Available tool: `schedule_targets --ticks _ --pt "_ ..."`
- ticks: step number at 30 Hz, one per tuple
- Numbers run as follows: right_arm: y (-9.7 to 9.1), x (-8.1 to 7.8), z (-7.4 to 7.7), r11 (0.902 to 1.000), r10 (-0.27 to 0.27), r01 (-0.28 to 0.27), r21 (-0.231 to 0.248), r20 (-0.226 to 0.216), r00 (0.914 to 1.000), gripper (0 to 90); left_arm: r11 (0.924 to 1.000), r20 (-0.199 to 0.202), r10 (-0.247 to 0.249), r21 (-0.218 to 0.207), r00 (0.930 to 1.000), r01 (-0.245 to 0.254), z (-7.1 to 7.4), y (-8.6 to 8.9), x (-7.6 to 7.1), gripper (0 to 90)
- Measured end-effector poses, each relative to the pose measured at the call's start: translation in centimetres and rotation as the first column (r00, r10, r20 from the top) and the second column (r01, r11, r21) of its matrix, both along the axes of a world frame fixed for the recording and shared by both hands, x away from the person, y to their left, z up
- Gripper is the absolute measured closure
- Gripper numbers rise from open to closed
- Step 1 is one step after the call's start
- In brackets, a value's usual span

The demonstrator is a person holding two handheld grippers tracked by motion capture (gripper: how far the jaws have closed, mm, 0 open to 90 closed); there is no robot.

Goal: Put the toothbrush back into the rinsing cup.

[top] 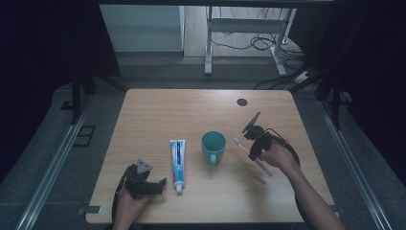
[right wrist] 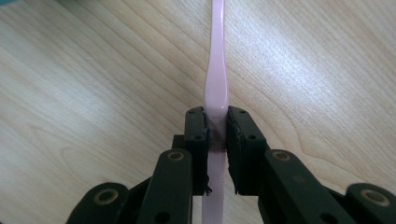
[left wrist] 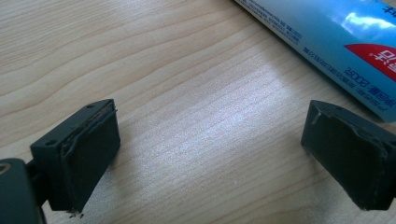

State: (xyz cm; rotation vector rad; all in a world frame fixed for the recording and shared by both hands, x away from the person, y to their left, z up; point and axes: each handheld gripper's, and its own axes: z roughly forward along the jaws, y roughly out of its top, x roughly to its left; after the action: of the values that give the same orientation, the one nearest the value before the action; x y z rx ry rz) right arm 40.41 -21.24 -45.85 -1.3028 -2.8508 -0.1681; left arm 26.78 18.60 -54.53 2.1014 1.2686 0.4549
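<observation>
Table (top: 158,108): a pale wooden top, seen from above; a small dark round spot (top: 242,102) is noted near its far edge.

Toothbrush (top: 250,151): pink, held to the right of the mug and above the table's right half. Its head end is pointed toward the mug, and its handle end is seen past the right hand toward the near side. In the right gripper view the toothbrush (right wrist: 215,93) is seen running straight up from between the jaws over bare wood.

Right gripper (top: 253,148): the toothbrush is pinched between both pads, which are pressed flat against the handle's two sides (the handle passes on below the pads as well). The gripper (right wrist: 216,135) is carried in the right hand (top: 277,157).

Left gripper (top: 152,184): set low at the near left of the table, held in the left hand (top: 128,201). Its jaws are spread wide with nothing between them; in its own view the gripper (left wrist: 208,154) is seen over bare wood.

Toothpaste (top: 177,163): a blue and white tube laid flat, lengthwise from far to near, between the left gripper and the mug, touching neither. In the left gripper view the tube (left wrist: 327,42) is seen just beyond one jaw (contact cannot be judged there).

Mug (top: 213,146): teal, upright, at the table's middle, just left of the toothbrush head, apart from it.
</observation>
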Motion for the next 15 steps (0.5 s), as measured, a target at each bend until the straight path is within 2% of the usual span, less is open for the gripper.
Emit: schedule_targets --ticks 15 --pt "0.4 -0.7 2.6 0.9966 0.044 -0.047 0.068 0.035 0.9984 78.4 1.0000 0.001 -0.003 0.003 1.0000 0.003 0.0 0.0 0.0 4.6"
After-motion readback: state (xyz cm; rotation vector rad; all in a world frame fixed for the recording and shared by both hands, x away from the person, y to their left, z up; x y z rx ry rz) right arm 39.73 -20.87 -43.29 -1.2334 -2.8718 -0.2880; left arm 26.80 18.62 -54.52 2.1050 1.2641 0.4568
